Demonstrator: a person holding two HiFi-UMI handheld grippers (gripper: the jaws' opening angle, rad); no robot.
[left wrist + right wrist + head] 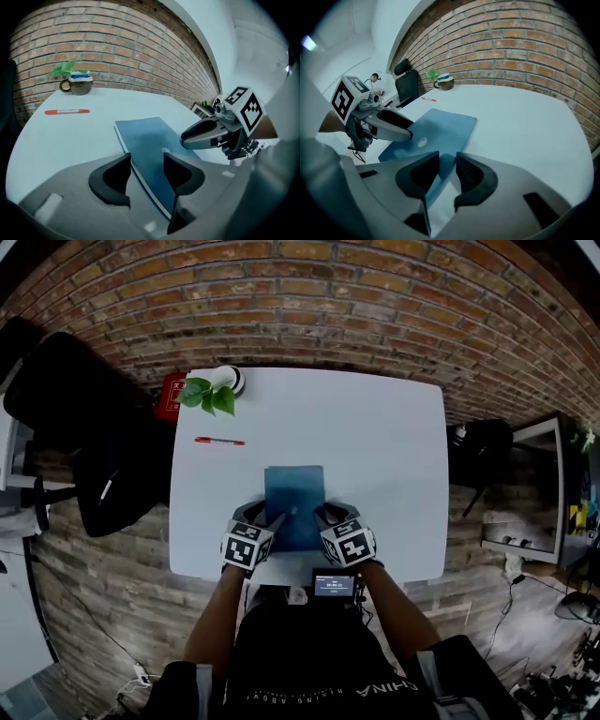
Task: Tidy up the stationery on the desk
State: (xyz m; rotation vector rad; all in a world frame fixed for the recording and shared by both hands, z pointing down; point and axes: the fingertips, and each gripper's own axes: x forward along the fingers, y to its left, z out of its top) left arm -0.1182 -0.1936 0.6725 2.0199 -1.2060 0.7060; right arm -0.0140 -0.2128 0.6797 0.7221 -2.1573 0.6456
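Standing at the far left corner of the white table (394,446), a mug (77,86) holds a leafy green plant (208,395), and a red pen (218,441) lies near it. Both hands slant down and inward at the near end of the blue notebook (294,493). The left gripper (146,161) has its jaws apart astride the left edge, and the right gripper (447,161) has its jaws apart over the right corner, neither pinching. The notebook lies closed and flat mid-table toward the near edge, its cover plain.

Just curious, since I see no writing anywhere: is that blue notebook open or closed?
Closed. The blue notebook lies flat on the white table with its plain cover up; only a thin page edge shows along its side.
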